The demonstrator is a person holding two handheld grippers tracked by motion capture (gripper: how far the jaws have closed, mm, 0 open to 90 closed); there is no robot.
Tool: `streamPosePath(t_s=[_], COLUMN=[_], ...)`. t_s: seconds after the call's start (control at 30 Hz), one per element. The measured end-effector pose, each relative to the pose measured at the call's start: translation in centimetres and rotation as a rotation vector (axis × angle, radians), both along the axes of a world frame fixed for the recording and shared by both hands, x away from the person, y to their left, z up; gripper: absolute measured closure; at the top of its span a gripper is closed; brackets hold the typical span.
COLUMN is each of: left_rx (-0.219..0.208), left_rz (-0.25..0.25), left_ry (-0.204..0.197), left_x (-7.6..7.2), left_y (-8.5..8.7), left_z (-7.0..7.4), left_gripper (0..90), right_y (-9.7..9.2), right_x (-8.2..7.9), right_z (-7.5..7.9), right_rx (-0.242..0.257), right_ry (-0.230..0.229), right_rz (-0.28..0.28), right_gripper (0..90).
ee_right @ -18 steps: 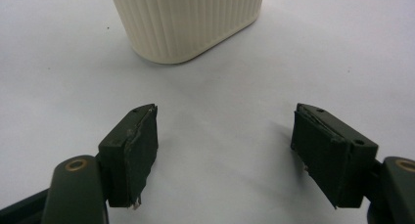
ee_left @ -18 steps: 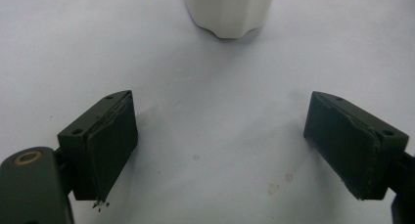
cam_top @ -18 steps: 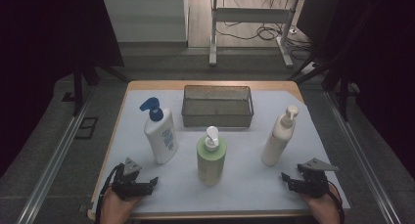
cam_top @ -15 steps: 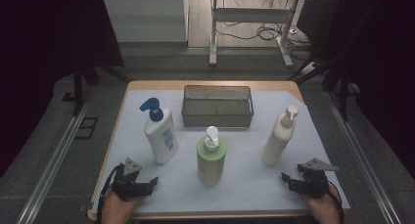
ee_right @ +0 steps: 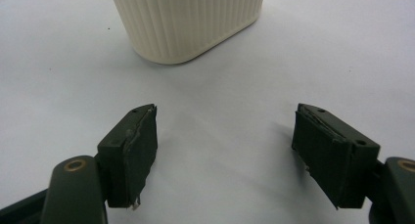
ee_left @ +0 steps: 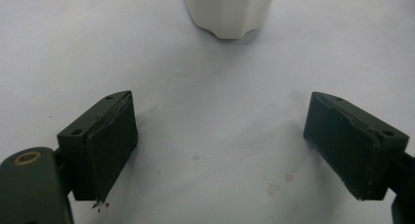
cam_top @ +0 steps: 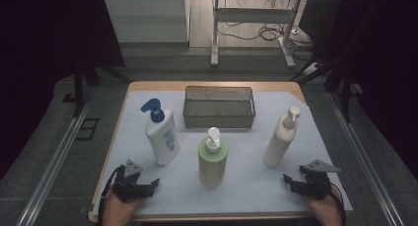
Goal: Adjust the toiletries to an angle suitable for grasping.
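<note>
On the near edge of the white-covered table (cam_top: 246, 186), seen from the high view, the left gripper (cam_top: 150, 185) and the right gripper (cam_top: 288, 182) rest low, one at each front corner, each held in a hand that comes in from the bottom; both jaws stand apart with nothing between them, though that view shows them too small to judge the gap; the left gripper view settles it, with its two black pads (ee_left: 110, 145) spread wide over bare white cloth and the foot of a white bottle (ee_left: 229, 11) standing well ahead of them, untouched; the right gripper view shows the same spread, and ahead of its jaws the ribbed base of a cream bottle (ee_right: 188, 21), near but clear of both pads; that ribbing cannot be made out from above; from above the layout is plain instead: the white bottle with a blue pump (cam_top: 160, 133) stands near the left gripper, a green bottle with a white pump (cam_top: 212, 159) stands at the middle front between the two grippers, the cream bottle (cam_top: 280, 139) stands just beyond the right gripper, and a dark wire basket (cam_top: 219, 118) sits behind them at the middle of the table; all three bottles stand upright and apart from one another.
</note>
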State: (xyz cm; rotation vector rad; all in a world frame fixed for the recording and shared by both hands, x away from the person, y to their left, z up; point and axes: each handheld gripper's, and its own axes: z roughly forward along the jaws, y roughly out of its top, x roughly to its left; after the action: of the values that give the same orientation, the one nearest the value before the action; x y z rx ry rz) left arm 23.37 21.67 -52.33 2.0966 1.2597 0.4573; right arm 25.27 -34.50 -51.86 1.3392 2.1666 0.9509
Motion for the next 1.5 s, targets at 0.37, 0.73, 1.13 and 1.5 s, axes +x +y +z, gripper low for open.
streamPosePath(t_s=[0.37, 0.73, 1.13, 1.5], left_rx=[0.0, 0.0, 0.0, 0.0], left_rz=[0.0, 0.0, 0.002, 0.002], left_ry=[0.0, -0.001, -0.002, -0.002], left_x=[0.0, 0.0, 0.0, 0.0], left_y=[0.0, 0.0, 0.0, 0.0], left_z=[0.0, 0.0, 0.0, 0.0], left_gripper=[12.2, 12.3, 12.3, 12.3], right_y=[0.3, 0.3, 1.2, 2.4], right_x=[0.1, -0.1, -0.8, -0.6], right_z=[0.2, 0.8, 2.2, 2.6], right_rx=[-0.012, -0.019, 0.072, 0.066], right_ry=[0.018, 0.049, 0.029, 0.051], right_rz=[-0.002, -0.022, 0.012, 0.112], right_gripper=[22.5, 40.4, 58.0, 73.5])
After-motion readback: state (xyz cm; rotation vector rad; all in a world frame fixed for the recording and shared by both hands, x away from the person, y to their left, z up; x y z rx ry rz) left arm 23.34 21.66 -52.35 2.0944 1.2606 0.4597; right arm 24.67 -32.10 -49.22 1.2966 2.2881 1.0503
